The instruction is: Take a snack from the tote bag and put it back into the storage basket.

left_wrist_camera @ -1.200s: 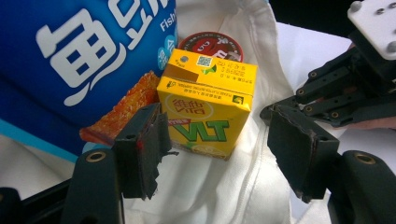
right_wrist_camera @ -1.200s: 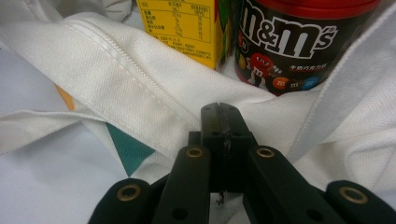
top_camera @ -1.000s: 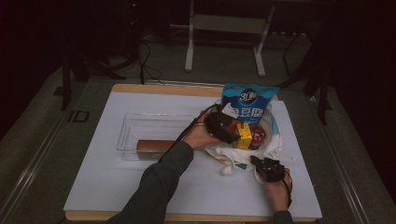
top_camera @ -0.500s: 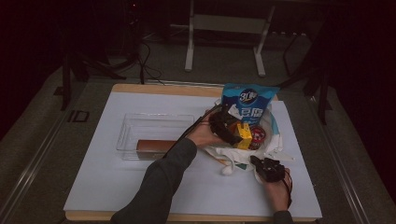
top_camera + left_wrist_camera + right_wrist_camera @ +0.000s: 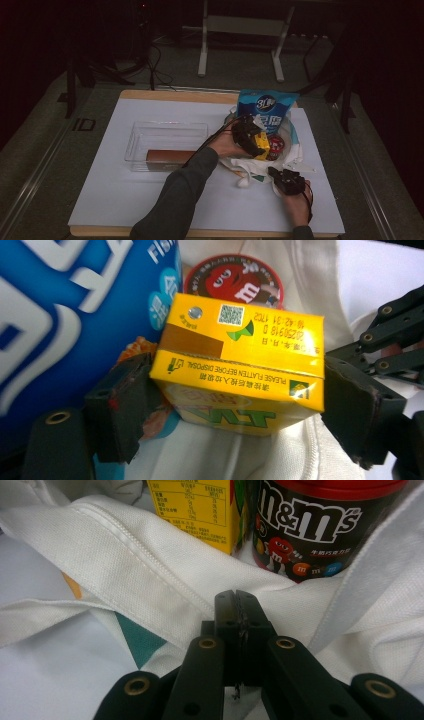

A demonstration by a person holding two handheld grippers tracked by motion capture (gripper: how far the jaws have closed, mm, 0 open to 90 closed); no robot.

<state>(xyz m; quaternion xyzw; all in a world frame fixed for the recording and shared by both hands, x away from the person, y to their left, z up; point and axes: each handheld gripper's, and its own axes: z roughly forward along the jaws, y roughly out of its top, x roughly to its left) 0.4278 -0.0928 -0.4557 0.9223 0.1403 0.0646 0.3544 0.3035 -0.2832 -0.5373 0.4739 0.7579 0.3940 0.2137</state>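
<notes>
1. The left tongs [image 5: 235, 405] are straddling the yellow carton [image 5: 240, 367] inside the white bag [image 5: 165, 585]; one pad is touching the carton's left edge and the other its right edge, so they are grasping it, though how firmly cannot be told.
2. The carton's long axis is running across the gap between the two pads, with its printed top facing the camera.
3. The carton is sitting near the bag's mouth, just beside the red-lidded tin [image 5: 232, 280] and the blue pouch [image 5: 65, 315].
4. The right tongs [image 5: 236, 600] are clenched on the bag's near hem, pinning it to the bench [image 5: 150, 200].
5. Judgement: the left hand is nearer; lifting out is next.
6. The clear tray [image 5: 135, 145] is lying to the left.
</notes>
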